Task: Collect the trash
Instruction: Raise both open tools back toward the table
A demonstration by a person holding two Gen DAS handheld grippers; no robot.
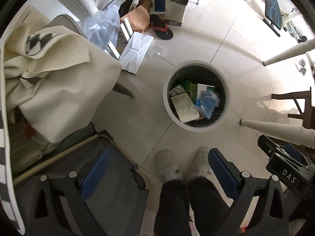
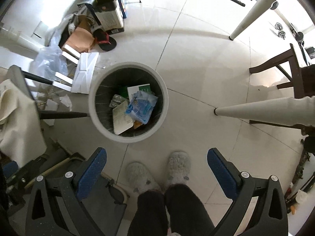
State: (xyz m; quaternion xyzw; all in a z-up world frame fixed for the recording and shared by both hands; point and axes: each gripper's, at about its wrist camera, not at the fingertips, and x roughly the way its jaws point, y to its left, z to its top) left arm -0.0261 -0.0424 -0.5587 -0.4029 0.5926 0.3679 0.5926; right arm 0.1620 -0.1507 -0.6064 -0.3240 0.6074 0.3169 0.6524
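Observation:
A round white trash bin (image 1: 226,90) (image 2: 163,90) with a dark liner stands on the tiled floor, seen from straight above. Inside lie a blue plastic packet (image 1: 207,103) (image 2: 142,106), a flat white box (image 1: 185,106) (image 2: 121,116), a silver blister pack (image 2: 117,101) and green cartons (image 1: 192,89). My left gripper (image 1: 156,170) hangs high over the floor, open and empty, the bin ahead of its fingertips. My right gripper (image 2: 156,170) is also open and empty, the bin just beyond its left finger (image 2: 92,172). The right gripper's body (image 1: 285,165) shows at the left view's right edge.
A person's slippered feet (image 2: 157,171) stand between the fingers. A cream cloth drapes a chair (image 1: 59,78) at the left. Clear plastic (image 2: 51,63), white flat boxes (image 2: 84,72), a brown carton and a red-black cap (image 2: 104,39) litter the far floor. Table legs (image 2: 256,110) and a dark chair (image 2: 291,72) stand right.

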